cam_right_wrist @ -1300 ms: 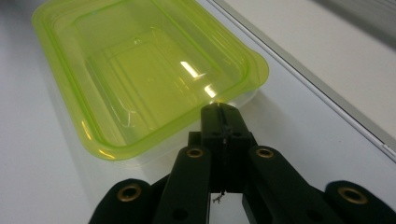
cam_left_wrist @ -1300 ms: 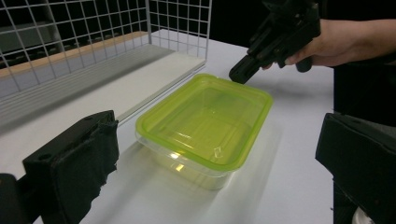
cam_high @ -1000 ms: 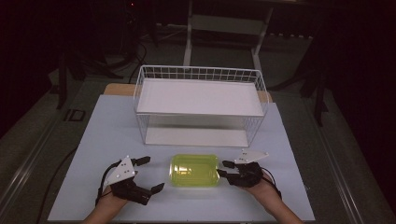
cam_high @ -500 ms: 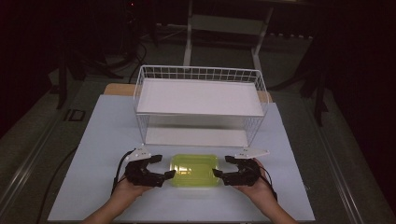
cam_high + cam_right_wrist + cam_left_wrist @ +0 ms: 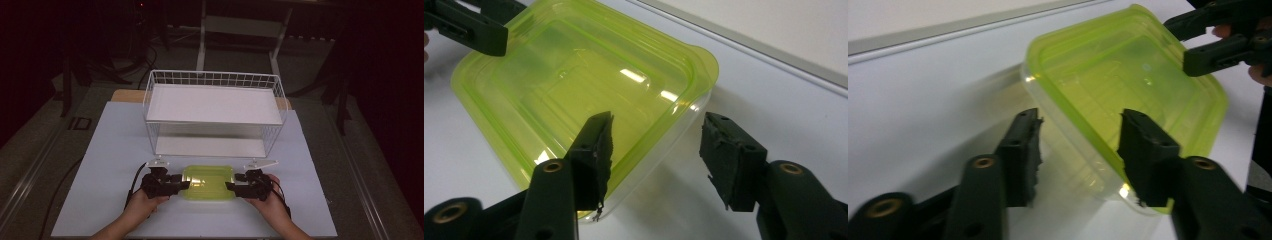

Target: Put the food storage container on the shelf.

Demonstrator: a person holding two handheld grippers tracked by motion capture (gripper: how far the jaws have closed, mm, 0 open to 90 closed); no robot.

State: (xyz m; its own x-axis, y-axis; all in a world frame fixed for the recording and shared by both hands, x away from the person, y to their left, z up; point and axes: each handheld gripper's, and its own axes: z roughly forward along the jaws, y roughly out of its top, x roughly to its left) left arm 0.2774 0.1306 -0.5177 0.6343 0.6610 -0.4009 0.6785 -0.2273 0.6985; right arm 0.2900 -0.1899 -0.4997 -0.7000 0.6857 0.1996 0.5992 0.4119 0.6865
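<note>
Container (image 5: pixel 208 182), green-lidded, sits on the surface (image 5: pixel 110 150) just before the wire rack (image 5: pixel 212 112); left claw (image 5: pixel 1079 150) and right claw (image 5: pixel 655 159), both just closing, straddle opposite corners, apparently ungripped; lift pending.

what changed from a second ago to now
Both hands moved in toward the green-lidded box. The left gripper came in from the left and now straddles the box's left end; the right gripper sits at its right end. Both sets of jaws have just been closing around the box's edges, but no firm grip shows yet. The box, the wire rack and the table stayed put.
</note>
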